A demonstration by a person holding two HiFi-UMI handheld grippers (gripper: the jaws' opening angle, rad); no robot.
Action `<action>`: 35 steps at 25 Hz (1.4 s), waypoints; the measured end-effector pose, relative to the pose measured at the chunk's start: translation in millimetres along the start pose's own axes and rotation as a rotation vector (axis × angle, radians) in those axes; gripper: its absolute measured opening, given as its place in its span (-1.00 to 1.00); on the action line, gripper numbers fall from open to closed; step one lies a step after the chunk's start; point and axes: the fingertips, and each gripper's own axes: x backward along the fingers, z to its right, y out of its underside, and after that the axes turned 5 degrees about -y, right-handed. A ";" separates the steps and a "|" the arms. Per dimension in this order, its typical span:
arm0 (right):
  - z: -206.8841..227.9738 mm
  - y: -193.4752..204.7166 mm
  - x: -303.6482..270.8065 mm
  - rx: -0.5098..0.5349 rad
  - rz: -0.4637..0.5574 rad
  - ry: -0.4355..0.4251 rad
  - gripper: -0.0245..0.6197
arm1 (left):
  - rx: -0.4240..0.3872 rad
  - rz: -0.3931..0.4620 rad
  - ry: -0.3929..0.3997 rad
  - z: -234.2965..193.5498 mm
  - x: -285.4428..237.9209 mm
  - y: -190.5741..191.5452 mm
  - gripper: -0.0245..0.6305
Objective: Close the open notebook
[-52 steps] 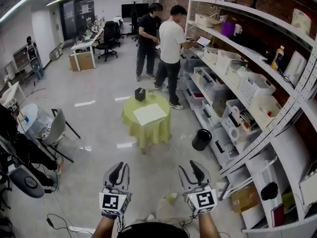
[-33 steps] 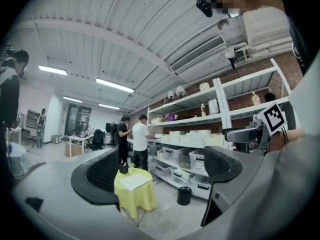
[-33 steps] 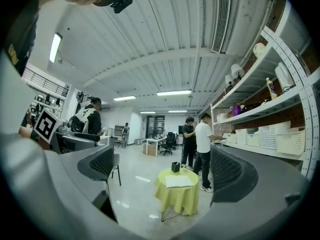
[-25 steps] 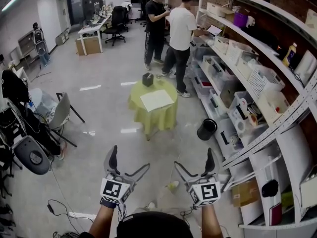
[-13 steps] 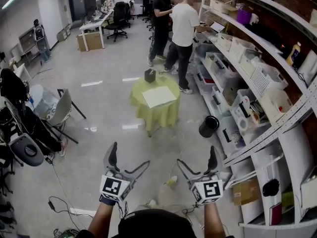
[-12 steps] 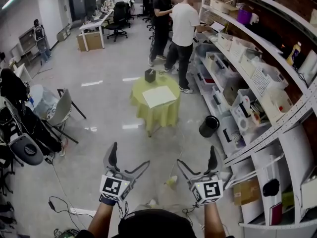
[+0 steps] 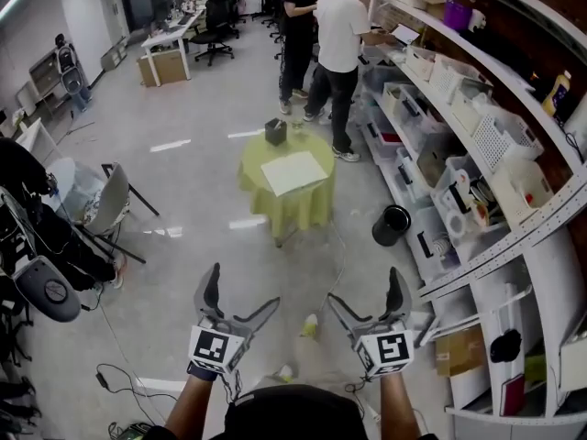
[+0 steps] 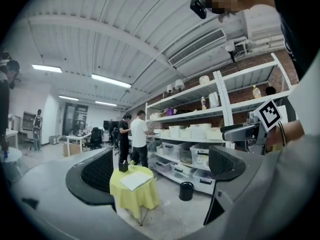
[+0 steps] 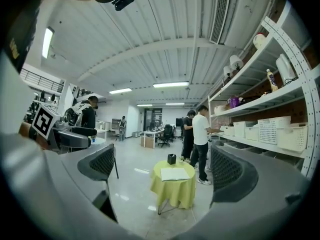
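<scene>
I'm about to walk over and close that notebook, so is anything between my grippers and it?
Nothing visible does. Only floor lies between the left gripper, the right gripper and the notebook on the yellow table; the black box stands on its far side.

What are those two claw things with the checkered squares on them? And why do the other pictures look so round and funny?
The claws are grippers, tools a person holds, one in each hand: the left gripper and the right gripper. The head view comes from a camera on the person's head, looking down. The two round pictures come from small cameras riding on each gripper, looking out between its jaws. Both grippers are open and hold nothing. Far ahead stands a small round table with a yellow cloth. On it lie an open notebook and a small black box. Two people stand at the shelves beyond it.
</scene>
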 end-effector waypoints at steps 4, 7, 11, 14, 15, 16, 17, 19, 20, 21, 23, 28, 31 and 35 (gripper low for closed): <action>40.5 -2.7 -39.7 0.017 -0.027 0.007 0.84 | -0.021 0.037 0.033 -5.6 -45.0 -12.6 0.85; 70.4 -12.3 -72.5 0.035 -0.022 0.010 0.85 | -0.033 0.055 0.043 -18.9 -84.8 -19.4 0.85; 115.2 -16.4 -115.9 0.062 -0.012 0.017 0.84 | -0.034 0.054 0.024 -39.4 -146.5 -20.8 0.85; 148.5 -14.7 -142.1 0.044 -0.017 0.020 0.84 | -0.043 0.059 0.016 -47.5 -187.7 -26.7 0.85; 158.0 -14.7 -149.7 0.039 -0.019 0.018 0.84 | -0.037 0.056 0.013 -49.6 -199.0 -29.0 0.85; 166.5 -15.2 -157.2 0.034 -0.020 0.015 0.84 | -0.032 0.052 0.010 -51.8 -209.5 -31.0 0.85; 174.2 -15.8 -164.8 0.030 -0.018 0.010 0.84 | -0.031 0.046 0.006 -54.4 -219.3 -31.9 0.85; 188.4 -15.2 -181.0 0.022 -0.010 -0.004 0.84 | -0.033 0.029 -0.009 -60.2 -238.0 -31.1 0.85; 194.5 -14.6 -190.1 0.018 -0.006 -0.013 0.84 | -0.032 0.025 -0.017 -63.7 -247.5 -31.0 0.85; 199.2 -14.1 -199.4 0.016 -0.003 -0.024 0.84 | -0.030 0.025 -0.025 -67.2 -256.6 -31.5 0.85; 204.5 -12.8 -215.9 0.017 0.000 -0.047 0.84 | -0.030 0.029 -0.036 -72.8 -273.2 -31.9 0.85; 207.9 -8.6 -244.9 0.030 -0.014 -0.095 0.84 | -0.023 0.027 -0.046 -75.5 -298.2 -27.1 0.85; 214.8 -4.5 -258.1 0.023 -0.018 -0.106 0.84 | 0.010 0.020 -0.070 -82.5 -301.3 -21.9 0.85; 215.6 18.3 -283.4 0.008 -0.068 -0.149 0.84 | 0.061 -0.012 -0.125 -102.1 -293.7 -0.8 0.85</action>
